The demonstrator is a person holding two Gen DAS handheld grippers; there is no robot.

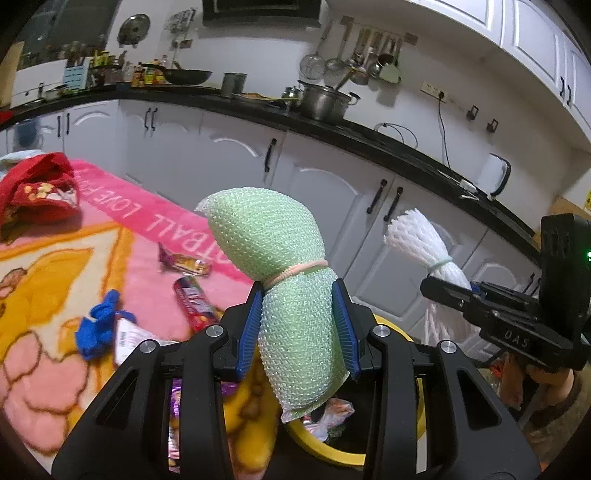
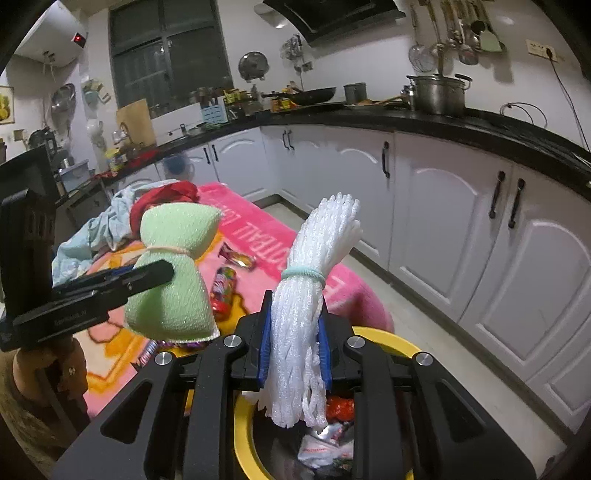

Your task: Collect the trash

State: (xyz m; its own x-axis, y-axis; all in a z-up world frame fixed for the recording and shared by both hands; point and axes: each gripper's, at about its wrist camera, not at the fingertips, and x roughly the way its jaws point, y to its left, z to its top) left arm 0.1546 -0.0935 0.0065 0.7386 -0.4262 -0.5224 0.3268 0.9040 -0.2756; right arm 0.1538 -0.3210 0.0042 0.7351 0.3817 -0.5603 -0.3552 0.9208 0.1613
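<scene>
In a kitchen, over a yellow-rimmed bin (image 2: 391,341), the left hand-held gripper (image 1: 301,326) squeezes a green bubble-wrap bundle (image 1: 291,280). The right hand-held gripper (image 2: 295,336) squeezes a white foam-net bundle (image 2: 306,302), both tied with bands.

place: home kitchen | evidence: black bench (image 2: 406,118) over white cabinets (image 2: 461,221), steel pot (image 2: 439,94), wok (image 2: 314,96), hanging utensils (image 1: 354,55), range hood (image 2: 332,18)

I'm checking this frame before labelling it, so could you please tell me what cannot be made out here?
- Yellow bin: the right gripper and white foam net hide most of its contents in the right wrist view.
- Wrappers on the pink blanket: print too blurred to read, left wrist view.
- Green foam bundle: its lower end blocks the bin below.
</scene>
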